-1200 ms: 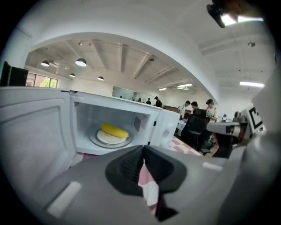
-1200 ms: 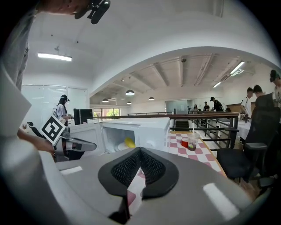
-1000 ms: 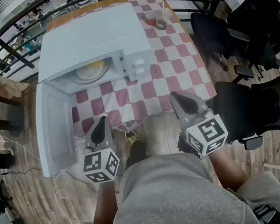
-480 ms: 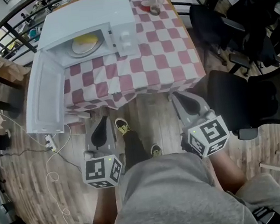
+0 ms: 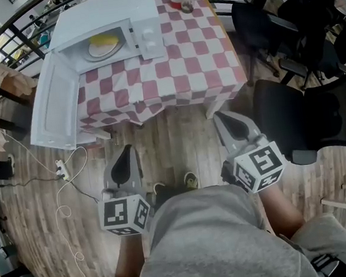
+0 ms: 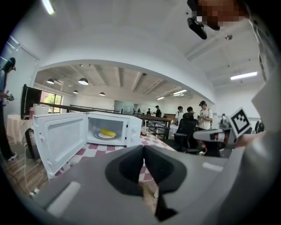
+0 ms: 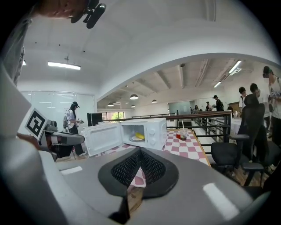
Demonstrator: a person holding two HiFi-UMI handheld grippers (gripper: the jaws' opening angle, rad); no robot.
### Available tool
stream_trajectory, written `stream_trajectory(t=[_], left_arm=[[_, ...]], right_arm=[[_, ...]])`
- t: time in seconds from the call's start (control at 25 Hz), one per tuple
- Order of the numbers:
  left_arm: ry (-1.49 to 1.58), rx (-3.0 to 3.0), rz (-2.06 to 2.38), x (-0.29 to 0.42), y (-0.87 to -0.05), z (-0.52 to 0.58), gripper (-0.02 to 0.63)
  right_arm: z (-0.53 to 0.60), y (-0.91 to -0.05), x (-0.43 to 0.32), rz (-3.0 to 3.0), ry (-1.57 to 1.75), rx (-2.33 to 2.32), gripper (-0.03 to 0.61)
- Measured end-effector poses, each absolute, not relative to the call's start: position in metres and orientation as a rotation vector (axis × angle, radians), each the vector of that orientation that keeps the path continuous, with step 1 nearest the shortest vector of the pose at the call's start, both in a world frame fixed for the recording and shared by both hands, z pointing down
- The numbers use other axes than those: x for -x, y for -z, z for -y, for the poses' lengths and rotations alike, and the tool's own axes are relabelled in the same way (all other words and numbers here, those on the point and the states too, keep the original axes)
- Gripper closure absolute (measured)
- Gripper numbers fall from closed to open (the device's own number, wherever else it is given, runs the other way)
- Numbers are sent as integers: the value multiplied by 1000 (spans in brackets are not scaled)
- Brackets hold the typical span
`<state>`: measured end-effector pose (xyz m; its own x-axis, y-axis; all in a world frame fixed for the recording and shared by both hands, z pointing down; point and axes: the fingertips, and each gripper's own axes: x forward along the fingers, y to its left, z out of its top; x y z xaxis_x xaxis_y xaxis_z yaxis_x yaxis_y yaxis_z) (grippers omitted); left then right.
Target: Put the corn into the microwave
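Yellow corn (image 5: 105, 44) lies inside the microwave (image 5: 115, 11), door (image 5: 55, 111) open. I'm backed further off the table (image 5: 202, 63) than a second ago. Left gripper (image 5: 126, 151) and right gripper (image 5: 225, 120) are clamped closed, empty. Placement looks done.

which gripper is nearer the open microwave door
left. the left gripper is just back and right of the microwave door; the right gripper is much farther right.

Cup (image 5: 187, 3) contents too small to tell.
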<state>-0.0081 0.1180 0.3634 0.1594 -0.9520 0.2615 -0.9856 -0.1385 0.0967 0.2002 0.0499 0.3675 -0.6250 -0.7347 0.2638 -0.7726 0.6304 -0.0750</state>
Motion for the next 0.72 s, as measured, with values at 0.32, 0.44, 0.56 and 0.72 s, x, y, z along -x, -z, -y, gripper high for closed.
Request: stream_trajectory(t=[0.32, 0.44, 0.56, 0.72], left_arm=[[-205, -2167, 1901, 15, -357, -130, 603], [-213, -2131, 1919, 23, -360, -132, 603], [-268, -2140, 1947, 24, -360, -133, 603], [-243, -2145, 1929, 16, -355, -129, 603]], right_arm=[[-59, -365, -188, 2670, -268, -1207, 580], [-58, -366, -184, 2675, -270, -1198, 580], [-59, -366, -181, 2679, -271, -1189, 580], [-57, -361, -186, 2684, -267, -1180, 580]])
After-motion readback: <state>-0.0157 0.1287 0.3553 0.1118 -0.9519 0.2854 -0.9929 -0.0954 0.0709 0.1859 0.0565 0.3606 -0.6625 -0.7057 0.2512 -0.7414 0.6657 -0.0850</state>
